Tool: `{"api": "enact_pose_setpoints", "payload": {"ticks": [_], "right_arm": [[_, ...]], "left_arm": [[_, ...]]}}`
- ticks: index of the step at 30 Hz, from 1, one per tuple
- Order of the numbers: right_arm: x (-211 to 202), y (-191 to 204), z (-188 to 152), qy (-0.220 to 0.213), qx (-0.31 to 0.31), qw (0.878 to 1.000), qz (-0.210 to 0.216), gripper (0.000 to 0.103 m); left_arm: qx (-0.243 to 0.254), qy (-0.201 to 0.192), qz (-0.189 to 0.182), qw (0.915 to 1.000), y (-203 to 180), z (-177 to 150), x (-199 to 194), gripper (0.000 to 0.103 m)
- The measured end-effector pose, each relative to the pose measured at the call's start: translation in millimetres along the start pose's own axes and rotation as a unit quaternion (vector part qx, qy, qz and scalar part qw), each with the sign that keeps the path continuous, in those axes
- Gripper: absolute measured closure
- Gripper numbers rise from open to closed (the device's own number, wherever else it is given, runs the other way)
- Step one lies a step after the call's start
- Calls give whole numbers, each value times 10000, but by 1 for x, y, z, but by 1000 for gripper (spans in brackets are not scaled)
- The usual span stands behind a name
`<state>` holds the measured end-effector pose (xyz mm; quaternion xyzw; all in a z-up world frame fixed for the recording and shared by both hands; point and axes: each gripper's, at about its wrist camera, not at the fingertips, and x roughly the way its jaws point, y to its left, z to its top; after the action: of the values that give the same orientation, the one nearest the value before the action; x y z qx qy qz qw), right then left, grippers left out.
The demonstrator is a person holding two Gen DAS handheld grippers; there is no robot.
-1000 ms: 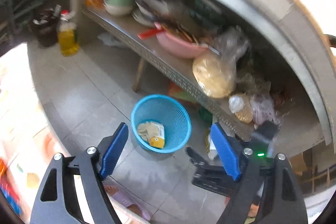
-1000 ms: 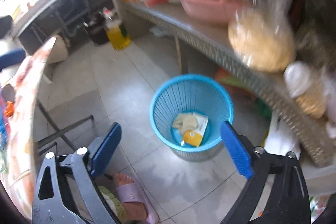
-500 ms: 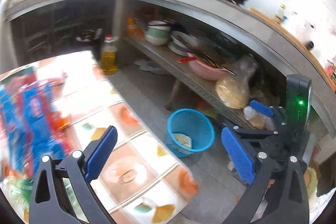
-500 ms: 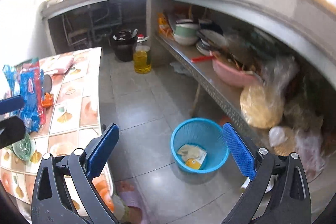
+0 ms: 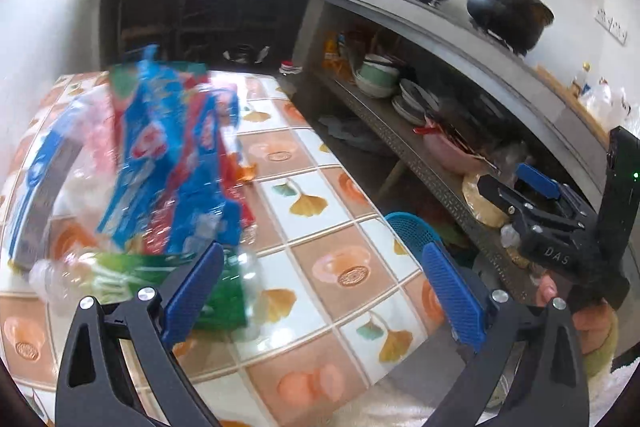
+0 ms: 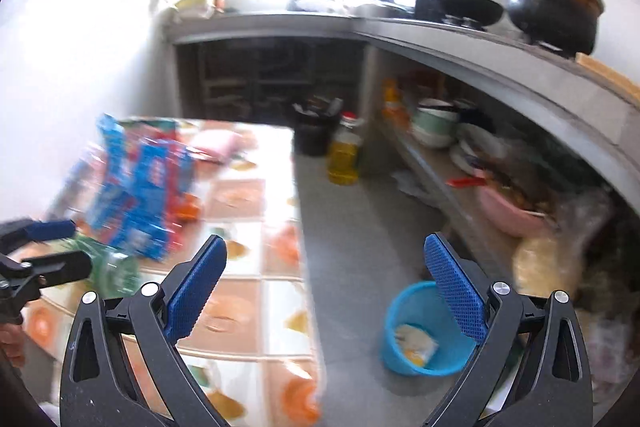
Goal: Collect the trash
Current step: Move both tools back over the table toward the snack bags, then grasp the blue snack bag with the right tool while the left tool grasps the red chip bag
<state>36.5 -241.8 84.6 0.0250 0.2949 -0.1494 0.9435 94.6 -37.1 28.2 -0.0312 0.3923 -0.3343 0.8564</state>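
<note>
We see blurred blue/red wrappers (image 5: 172,155) on tiled table (image 5: 320,239), print unreadable. Left gripper (image 5: 320,291) wide open, empty. Right gripper (image 6: 324,287) wide open, empty; "DAS" on it. Blue bin (image 6: 416,339) on floor w/ trash.

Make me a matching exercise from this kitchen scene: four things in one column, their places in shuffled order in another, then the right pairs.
Things:
1. blue basket
2. oil bottle
3. black pot
4. blue wrappers

Places:
A. on the tiled table
B. on the countertop
C. on the floor, with trash inside
D. on the floor, beside a dark bucket

Pairs: 1-C, 2-D, 3-B, 4-A
</note>
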Motion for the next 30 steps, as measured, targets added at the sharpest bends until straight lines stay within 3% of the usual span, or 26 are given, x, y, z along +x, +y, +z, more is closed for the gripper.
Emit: {"api": "enact_pose_setpoints", "payload": {"ticks": [7,11,16,20,24,30], "right_arm": [[3,38,9,36,-7,9977,679,8],[12,51,18,266,174,9912,1284,8],[38,74,30,588,295,9729,2219,8],[72,99,40,925,245,9585,2686,8],[120,129,52,1292,110,9456,2984,8],[188,175,54,1864,-284,9368,2947,8]], "left_arm": [[-122,-461,223,9986,33,-13,-38,6],[-193,-660,263,9973,52,-19,-49,6],[-342,-819,377,9953,76,-25,-51,6],[-435,-788,449,9949,90,-24,-42,6],[-424,-787,493,9948,101,-24,-32,6],[-401,-759,557,9947,113,-25,-19,6]]}}
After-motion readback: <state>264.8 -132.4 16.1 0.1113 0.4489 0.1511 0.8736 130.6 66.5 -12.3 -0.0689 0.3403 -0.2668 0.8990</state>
